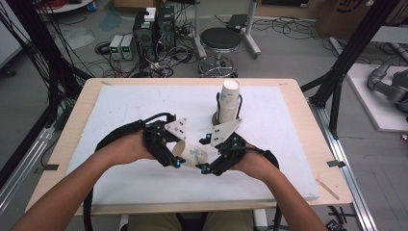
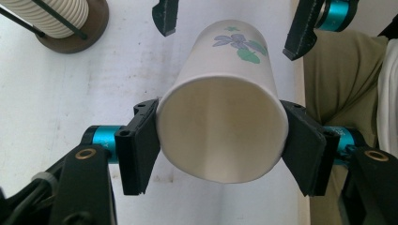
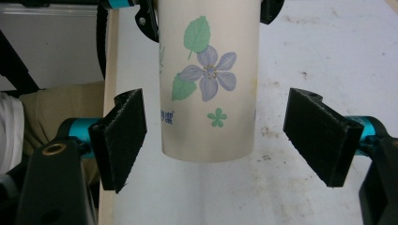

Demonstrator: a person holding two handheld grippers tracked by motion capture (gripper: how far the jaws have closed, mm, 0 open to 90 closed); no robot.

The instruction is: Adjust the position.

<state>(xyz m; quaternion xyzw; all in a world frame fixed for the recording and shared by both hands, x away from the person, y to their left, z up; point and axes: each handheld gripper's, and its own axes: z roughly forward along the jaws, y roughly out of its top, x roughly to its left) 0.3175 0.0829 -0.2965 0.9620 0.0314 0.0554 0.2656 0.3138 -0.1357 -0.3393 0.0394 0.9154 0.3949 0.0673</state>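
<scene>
Cup: I see the paper cup (image 1: 191,155) lying sideways at lower centre of the high view, lifted between my two grippers; flower print on its side (image 3: 209,75).
Left gripper: my left gripper (image 2: 220,140) clamps the cup at its open rim, one pad on each side.
Right gripper: my right gripper (image 3: 213,140) stands wide around the cup's closed end, pads clear of it.
Stack: a cup stack (image 1: 229,102) stands in its holder, upper centre.
Table: white board (image 1: 125,103) under everything.
</scene>
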